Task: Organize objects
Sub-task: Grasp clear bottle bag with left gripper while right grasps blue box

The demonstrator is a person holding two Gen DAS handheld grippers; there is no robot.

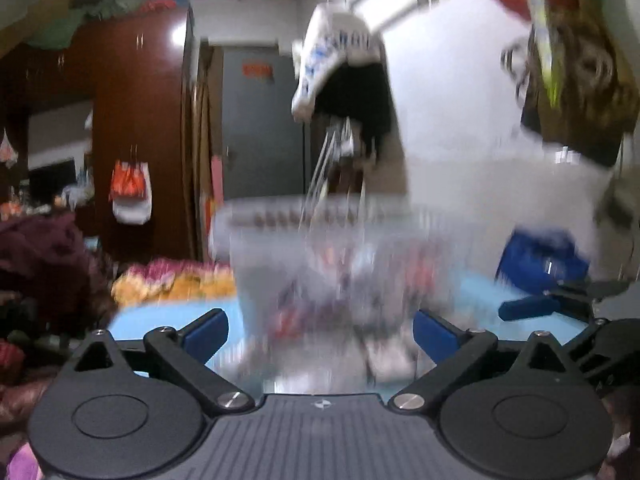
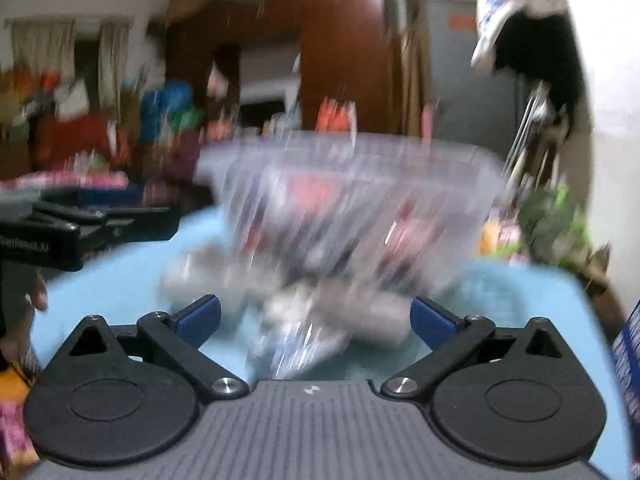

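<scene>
Both the left gripper (image 1: 320,330) and right gripper (image 2: 316,318) gape wide, clear bin (image 1: 320,248) just ahead, unheld

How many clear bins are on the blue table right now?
1: a clear bin on the blue table, ahead of both open grippers, left and right. Heavy blur; others may be hidden.

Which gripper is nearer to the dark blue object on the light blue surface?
Right. The right gripper lies directly beside the dark blue object; the left gripper faces the clear container, further left of it.
</scene>
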